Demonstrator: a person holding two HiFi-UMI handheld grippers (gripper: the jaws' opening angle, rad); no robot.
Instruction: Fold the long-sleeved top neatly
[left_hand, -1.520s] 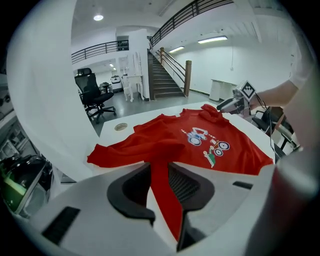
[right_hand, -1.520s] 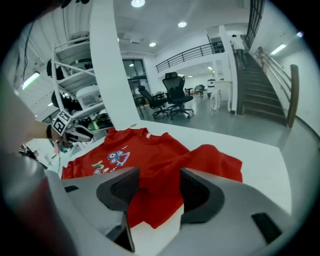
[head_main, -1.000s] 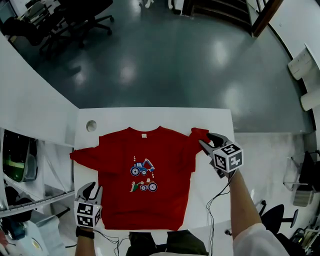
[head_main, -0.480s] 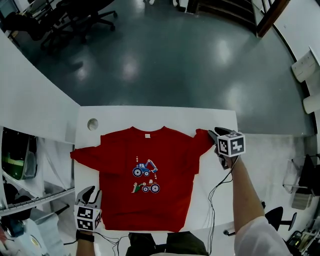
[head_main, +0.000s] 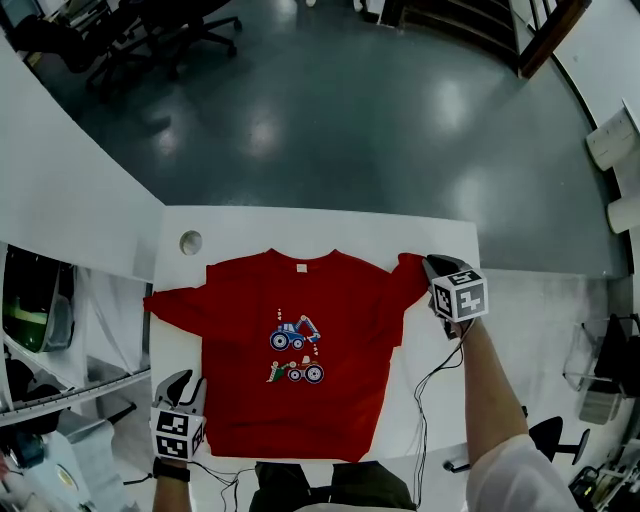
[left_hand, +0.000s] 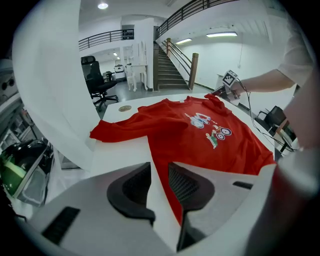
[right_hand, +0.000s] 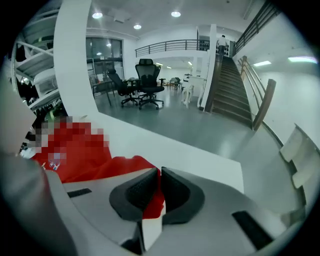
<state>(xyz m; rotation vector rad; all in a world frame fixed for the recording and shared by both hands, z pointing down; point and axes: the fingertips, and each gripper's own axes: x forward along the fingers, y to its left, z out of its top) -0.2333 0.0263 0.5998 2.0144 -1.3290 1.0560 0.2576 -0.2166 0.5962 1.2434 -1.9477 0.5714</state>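
Slippage looms: right gripper (right_hand: 160, 186) has just closed on a sleeve tip (head_main: 406, 272) of the red top (head_main: 300, 400) lying flat on the table (head_main: 300, 225), near its right edge — a thin pinch could pull free; left gripper (left_hand: 159, 184) hangs open, near-left corner.

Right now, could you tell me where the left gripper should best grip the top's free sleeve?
Probably its cuff end, from the table's left edge: the sleeve lies flat, pointing outward, tip at that edge, so a jaw could slip beneath.

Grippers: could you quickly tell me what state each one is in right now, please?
Left gripper: open, holding nothing.
Right gripper: jaws have just been closing; shut on the sleeve of the red top.
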